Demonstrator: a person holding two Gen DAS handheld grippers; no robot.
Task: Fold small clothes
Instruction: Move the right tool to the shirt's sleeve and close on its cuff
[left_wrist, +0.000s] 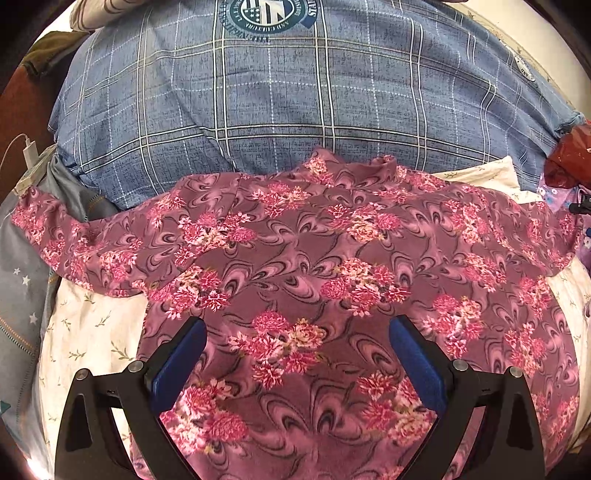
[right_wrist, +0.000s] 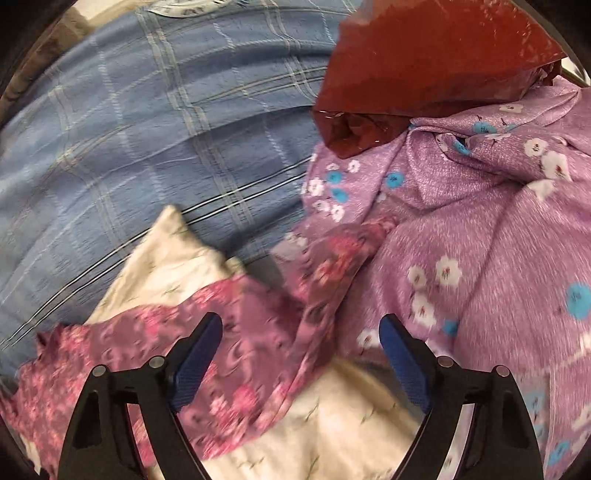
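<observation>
Right gripper (right_wrist: 301, 350) open, nothing held. Pink floral garment (right_wrist: 258, 325) between fingers; lilac cloth (right_wrist: 480, 240) at 3 o'clock, red bag (right_wrist: 424, 62) at 1.

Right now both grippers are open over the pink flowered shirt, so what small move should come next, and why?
Probably lower the right gripper and close it on the flowered shirt's sleeve end. That sleeve is spread out toward the lilac garment, and both grippers hold nothing, the left gripper over the body.
</observation>
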